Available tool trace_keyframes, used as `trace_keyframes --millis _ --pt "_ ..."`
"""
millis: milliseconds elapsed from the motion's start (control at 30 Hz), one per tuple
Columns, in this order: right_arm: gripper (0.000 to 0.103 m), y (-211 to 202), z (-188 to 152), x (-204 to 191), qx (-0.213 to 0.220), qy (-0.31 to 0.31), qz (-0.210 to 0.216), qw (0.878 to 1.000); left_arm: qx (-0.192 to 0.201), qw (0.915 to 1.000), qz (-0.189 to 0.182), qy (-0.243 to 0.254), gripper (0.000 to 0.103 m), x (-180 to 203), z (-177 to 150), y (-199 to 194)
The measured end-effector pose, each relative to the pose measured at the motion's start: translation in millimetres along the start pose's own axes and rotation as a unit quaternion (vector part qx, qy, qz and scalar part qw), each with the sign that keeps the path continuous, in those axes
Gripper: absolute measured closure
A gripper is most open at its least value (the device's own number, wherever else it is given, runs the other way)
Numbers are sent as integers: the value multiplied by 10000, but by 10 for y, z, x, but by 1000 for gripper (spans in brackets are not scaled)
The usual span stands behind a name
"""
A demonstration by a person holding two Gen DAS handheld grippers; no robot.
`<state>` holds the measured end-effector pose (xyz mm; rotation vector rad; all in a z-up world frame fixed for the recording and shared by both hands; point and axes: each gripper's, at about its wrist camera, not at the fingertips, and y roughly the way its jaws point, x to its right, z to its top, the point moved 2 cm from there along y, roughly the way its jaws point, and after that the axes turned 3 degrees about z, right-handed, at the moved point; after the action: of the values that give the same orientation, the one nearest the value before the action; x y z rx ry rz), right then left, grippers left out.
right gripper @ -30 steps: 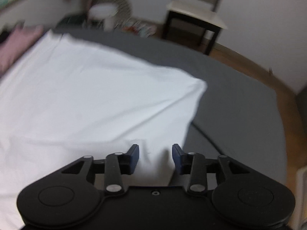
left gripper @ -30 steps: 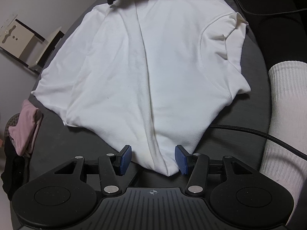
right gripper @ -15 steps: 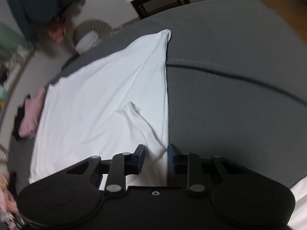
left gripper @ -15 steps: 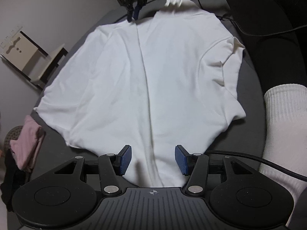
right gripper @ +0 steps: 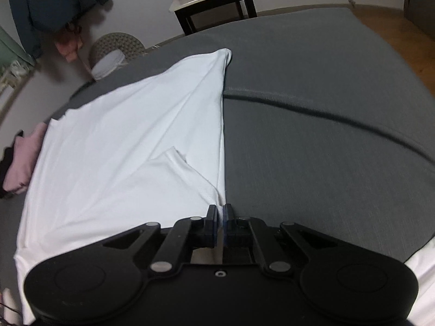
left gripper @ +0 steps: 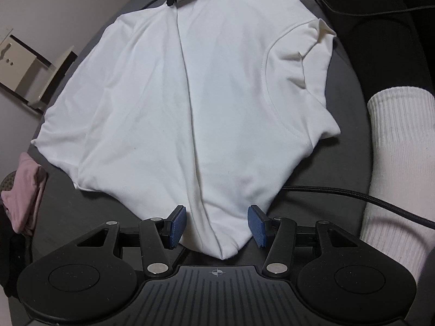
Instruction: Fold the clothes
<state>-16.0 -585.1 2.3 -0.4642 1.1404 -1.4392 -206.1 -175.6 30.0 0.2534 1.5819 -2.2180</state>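
Across a dark grey, finely woven bed cover [left gripper: 320,163], a white cotton T-shirt [left gripper: 174,103] lies spread, with one long crease running down its middle. At far left in the left wrist view, a bundle of soft pink fabric [left gripper: 24,195] sits at the cover's edge. Next comes the left gripper [left gripper: 216,224], its ribbed blue pads [left gripper: 176,224] held wide apart on either side of the shirt's nearest point, not pinching it. Further right a braided black cable [left gripper: 353,194] crosses toward a ribbed white sock [left gripper: 399,163]. In the right wrist view, the right gripper [right gripper: 220,218] is clamped on the shirt's straight folded edge, beside a short sleeve [right gripper: 174,174].
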Motion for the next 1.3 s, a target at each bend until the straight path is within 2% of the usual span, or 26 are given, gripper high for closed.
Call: trace_keyframes --millis 67,167,233,300,333,367,400,500,600,667,733,833,933,967,1000,1067,1167,1233,1300 --pt "96 8 12 -49 -67 -162 -146 9997 -56 9999 -113 -32 52 -2 -3 -4" --pt "77 -127 55 -196 55 -613 -629 9961 -227 9990 -305 231 52 72 -6 -16" --pt "74 -286 41 -350 234 -1044 -941 9898 -168 9985 -329 399 52 109 -8 -63" --pt "64 -460 -9 -527 410 -1498 -1116 9816 -46 9990 -304 334 52 75 -20 -130" --pt "60 -559 -84 -631 469 -1700 -997 9793 22 9995 -226 212 52 29 -30 -168" --pt "50 -659 -159 -736 528 -1902 -877 9764 90 9998 -148 90 52 -18 -40 -206" --pt "46 -754 -243 -827 572 -2079 -757 9735 158 9998 -70 -32 51 -65 -50 -245" --pt "46 -1022 -479 -860 647 -2141 -543 9732 333 9990 96 -285 46 -183 -63 -304" --pt "46 -1420 -562 -522 878 -1457 -463 9843 610 9962 -6 -625 42 -323 -18 -319" --pt "46 -1748 -559 -135 1060 -910 -586 9885 819 9921 -165 -940 42 -407 38 -336" --pt "45 -2057 -579 302 1210 -410 -929 9875 944 9884 -294 -1154 42 -471 112 -339" --pt "42 -2388 -642 1013 1389 499 -1393 9792 1026 9865 -305 -1241 42 -507 220 -360" --pt "44 -2332 -807 1744 1514 1754 -1261 9646 1105 9844 -281 -1337 42 -527 337 -380" --pt "50 -2266 -880 1973 1562 2183 -1094 9571 1125 9832 -307 -1407 42 -525 359 -390" --pt "61 -2153 -960 2151 1645 2544 -830 9494 1140 9818 -354 -1476 42 -516 376 -397" --pt "66 -1919 -1084 2390 1856 3013 -468 9341 1133 9824 -414 -1426 42 -461 387 -415" --pt "66 -1584 -1243 2725 2187 3614 31 9064 1076 9873 -335 -1117 42 -347 404 -435" --pt "66 -1459 -1214 2820 2420 3722 180 8958 1026 9905 -270 -877 42 -289 418 -456" --pt "67 -1357 -1193 2897 2592 3875 343 8840 975 9917 -368 -747 42 -253 425 -455"
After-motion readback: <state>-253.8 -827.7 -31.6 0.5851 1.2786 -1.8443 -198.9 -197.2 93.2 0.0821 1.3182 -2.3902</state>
